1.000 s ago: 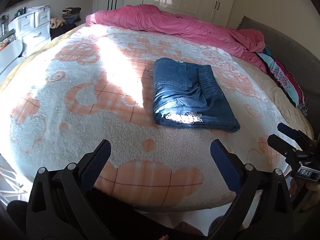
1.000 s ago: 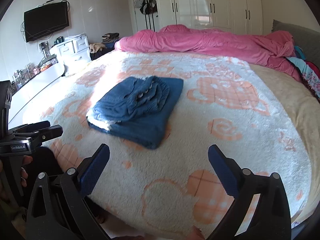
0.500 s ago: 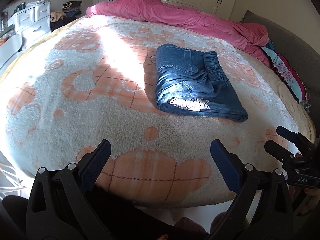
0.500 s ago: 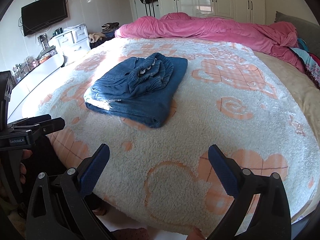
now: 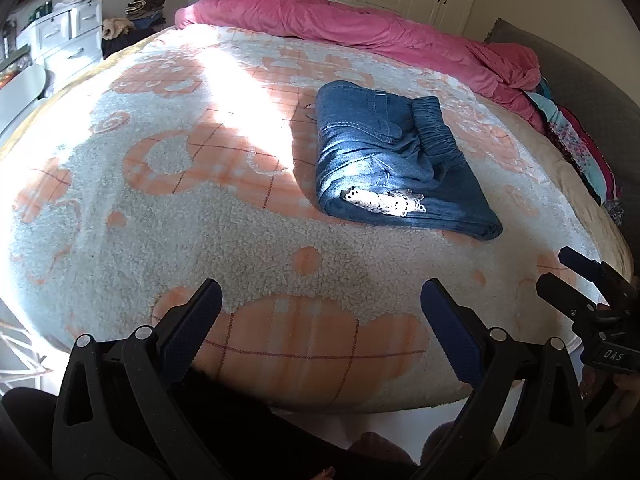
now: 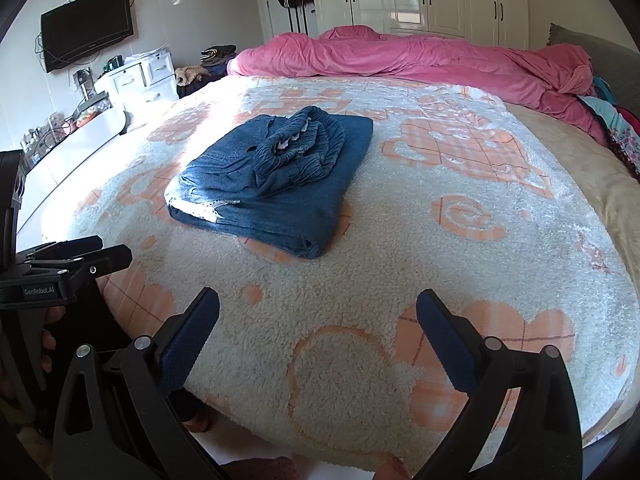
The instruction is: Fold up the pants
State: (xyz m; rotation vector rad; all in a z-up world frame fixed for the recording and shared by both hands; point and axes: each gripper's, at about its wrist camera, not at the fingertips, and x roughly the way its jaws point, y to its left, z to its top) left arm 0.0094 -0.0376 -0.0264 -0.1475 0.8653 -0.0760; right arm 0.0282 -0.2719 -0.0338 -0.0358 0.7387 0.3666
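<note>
Blue pants (image 5: pixel 392 160) folded, elastic waistband atop.

Underside of folded jeans (image 6: pixel 276 176), inner layers hidden; clutter on white dresser (image 6: pixel 138 76) indistinct.

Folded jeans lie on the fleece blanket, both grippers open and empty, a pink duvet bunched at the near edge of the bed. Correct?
Not quite: the pink duvet is bunched at the far edge, by the wardrobes, as the right wrist view shows. The rest holds.
</note>
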